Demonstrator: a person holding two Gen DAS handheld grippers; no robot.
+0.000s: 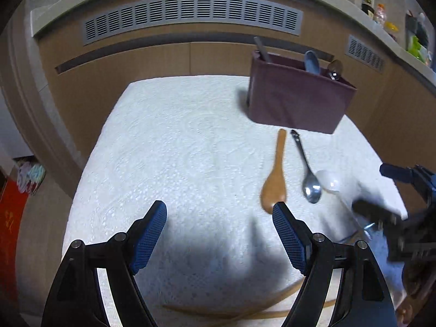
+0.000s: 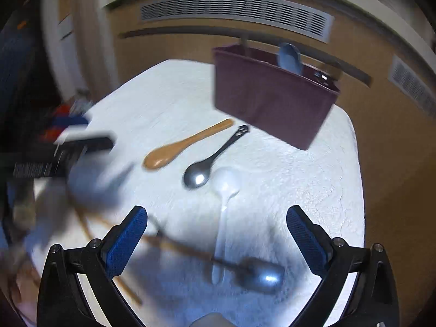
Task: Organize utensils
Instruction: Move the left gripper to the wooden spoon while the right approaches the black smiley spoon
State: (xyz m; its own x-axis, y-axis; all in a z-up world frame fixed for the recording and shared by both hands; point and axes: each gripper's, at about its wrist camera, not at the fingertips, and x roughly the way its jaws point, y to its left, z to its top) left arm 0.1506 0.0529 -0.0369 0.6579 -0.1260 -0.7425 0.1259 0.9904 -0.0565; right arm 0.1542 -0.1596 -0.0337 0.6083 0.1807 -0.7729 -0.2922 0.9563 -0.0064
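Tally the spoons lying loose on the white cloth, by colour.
Brown spoon: 1
White spoon: 1
Silvery metal spoons: 2
Total: 4

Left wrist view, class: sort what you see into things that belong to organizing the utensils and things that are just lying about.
Belongs to the job:
- maroon rectangular utensil box
- brown wooden spoon
- dark metal spoon
- white plastic spoon
- blue spoon standing in the box

Just lying about:
- bottles and packets on the far counter
- grey wall vent
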